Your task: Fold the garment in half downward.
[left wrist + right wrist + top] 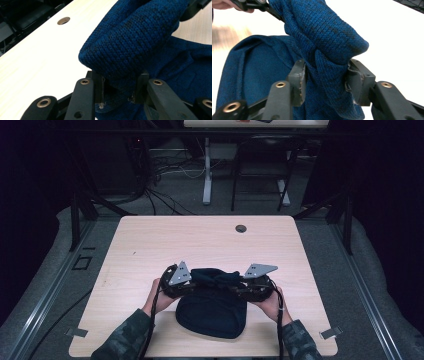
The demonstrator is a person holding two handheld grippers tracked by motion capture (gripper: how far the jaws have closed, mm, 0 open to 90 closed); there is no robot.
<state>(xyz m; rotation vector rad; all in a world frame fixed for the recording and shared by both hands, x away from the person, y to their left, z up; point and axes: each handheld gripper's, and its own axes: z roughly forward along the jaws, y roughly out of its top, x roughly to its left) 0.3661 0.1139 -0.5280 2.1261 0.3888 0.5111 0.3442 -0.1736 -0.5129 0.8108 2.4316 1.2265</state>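
A dark blue knitted hat point(212, 312) lies on the near middle of the light wooden table point(150, 245). Its far rim point(216, 277) is lifted and bunched between the two grippers. My left gripper point(194, 285) is shut on the left part of that rim, and in the left gripper view a thick fold of the hat point(135, 37) sits between the jaws of my left gripper point(120, 87). My right gripper point(236, 289) is shut on the right part; the right gripper view shows the knit fold point(324, 32) pinched in my right gripper point(324, 77).
A round cable hole point(241, 228) sits near the table's far edge. Beyond the table stand a white desk leg point(207, 170) and a dark chair frame point(260, 165), with cables on the floor. The person's hands and camouflage sleeves point(125, 337) come in from the near edge.
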